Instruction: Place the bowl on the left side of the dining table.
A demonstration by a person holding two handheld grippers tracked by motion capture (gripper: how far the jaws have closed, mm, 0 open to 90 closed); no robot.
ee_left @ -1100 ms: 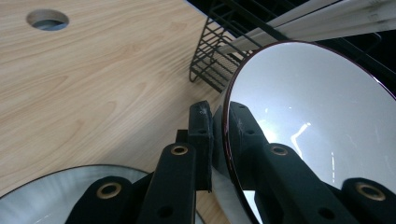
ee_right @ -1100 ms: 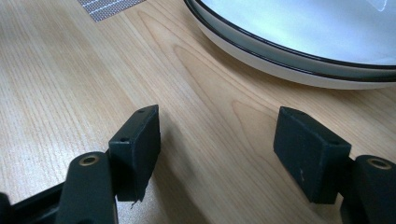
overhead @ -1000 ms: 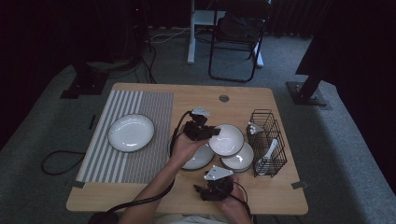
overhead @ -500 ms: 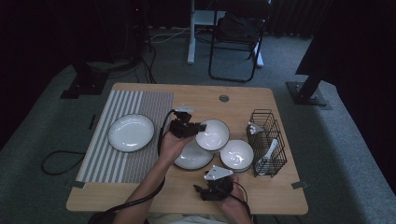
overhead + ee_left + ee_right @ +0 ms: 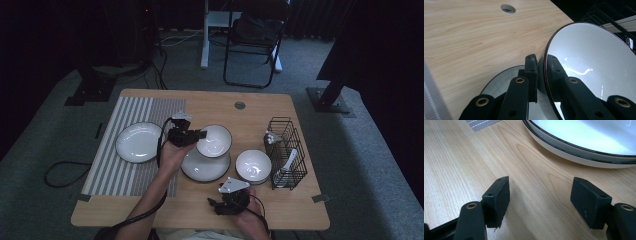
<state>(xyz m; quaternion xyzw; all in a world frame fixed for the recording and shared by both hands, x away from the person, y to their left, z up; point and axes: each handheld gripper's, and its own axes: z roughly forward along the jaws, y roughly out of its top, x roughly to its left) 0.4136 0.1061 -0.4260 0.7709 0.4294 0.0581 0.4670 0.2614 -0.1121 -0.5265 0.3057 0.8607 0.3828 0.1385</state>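
Note:
My left gripper [image 5: 197, 135] is shut on the rim of a white dark-rimmed bowl [image 5: 214, 140] and holds it above a white plate [image 5: 206, 167] at the table's middle. In the left gripper view the two pads pinch the bowl's edge [image 5: 584, 57], with the plate [image 5: 501, 82] below them. My right gripper [image 5: 220, 205] rests low near the front edge of the table, open, with bare wood between its fingertips [image 5: 540, 202]. The stacked plate's rim [image 5: 574, 147] lies ahead of it.
A second white bowl [image 5: 253, 165] sits right of the plate, beside a black wire rack [image 5: 287, 152] holding white utensils. Another white plate [image 5: 138, 142] lies on the striped mat [image 5: 115, 170] at the left. A cable hole [image 5: 240, 105] marks the table's back.
My left gripper has carried the bowl leftward, off the other bowl by the rack and over the middle plate. The right gripper has stayed put.

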